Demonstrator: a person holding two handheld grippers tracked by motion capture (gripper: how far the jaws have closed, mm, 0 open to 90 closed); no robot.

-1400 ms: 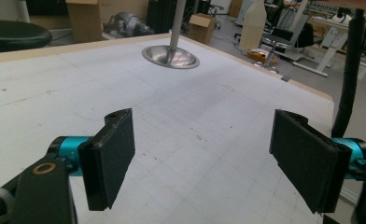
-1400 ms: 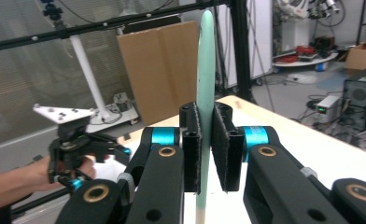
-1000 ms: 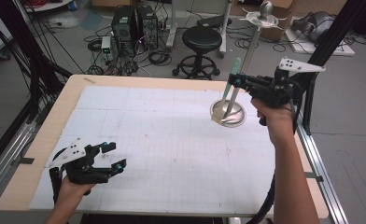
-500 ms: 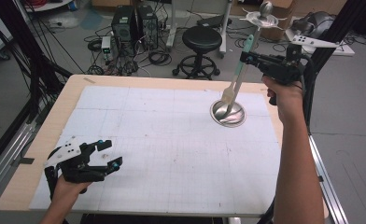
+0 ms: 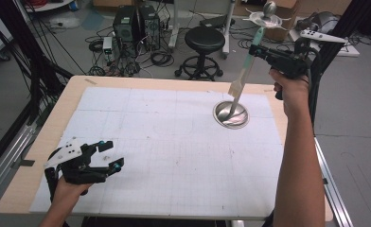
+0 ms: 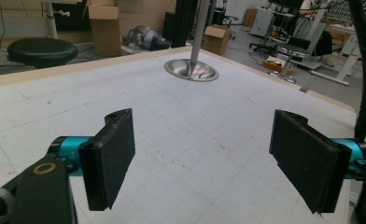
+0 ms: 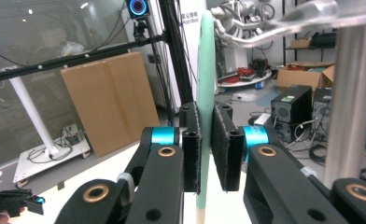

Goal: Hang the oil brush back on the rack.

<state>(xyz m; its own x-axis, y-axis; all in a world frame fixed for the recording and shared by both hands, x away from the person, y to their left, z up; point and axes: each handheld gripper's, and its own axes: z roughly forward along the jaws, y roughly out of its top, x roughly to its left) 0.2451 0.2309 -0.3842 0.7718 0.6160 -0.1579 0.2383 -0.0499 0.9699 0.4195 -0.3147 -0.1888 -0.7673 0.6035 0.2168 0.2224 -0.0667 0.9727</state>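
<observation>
At upper right of the high view the right gripper point(image 5: 259, 48) clamps the mint-handled spatula point(image 5: 244, 71) beside the metal stand point(image 5: 231, 113) — likely to hang it — while the left gripper point(image 5: 109, 155), lower left, gapes idle.

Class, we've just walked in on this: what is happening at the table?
A person holds a gripper in each hand. The right gripper is shut on the green handle of a spatula, held in the air near a metal stand. The left gripper waits open at the table's near corner.
</observation>
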